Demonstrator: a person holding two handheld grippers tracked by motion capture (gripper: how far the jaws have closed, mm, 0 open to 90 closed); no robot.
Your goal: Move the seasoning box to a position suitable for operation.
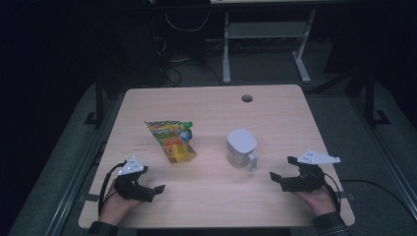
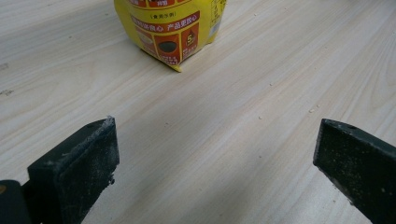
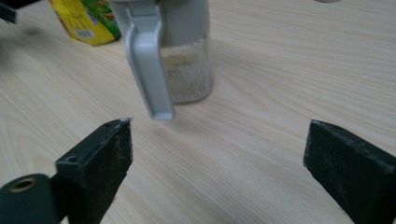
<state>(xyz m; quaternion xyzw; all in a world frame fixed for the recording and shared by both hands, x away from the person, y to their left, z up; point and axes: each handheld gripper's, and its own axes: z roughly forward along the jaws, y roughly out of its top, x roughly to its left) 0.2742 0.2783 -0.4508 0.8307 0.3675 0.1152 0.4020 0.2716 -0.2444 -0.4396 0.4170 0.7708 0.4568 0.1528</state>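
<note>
We hold the left gripper (image 1: 153, 191) low over the near left part of the wooden surface (image 1: 206, 103), its jaws spread wide with nothing between them. Ahead of it lies the yellow snack pouch (image 1: 172, 140), flat on the surface with its near corner pointing toward us — bare wood lies between pouch and jaws. Our right gripper (image 1: 281, 171) rests at the near right, jaws likewise spread and empty. In front of it stands the grey lidded jug (image 1: 241, 147), upright, its handle (image 3: 147, 70) turned toward that gripper. Pouch and jug sit near each other but apart. A round cable hole (image 1: 247, 98) marks the far edge — well away from both.
</note>
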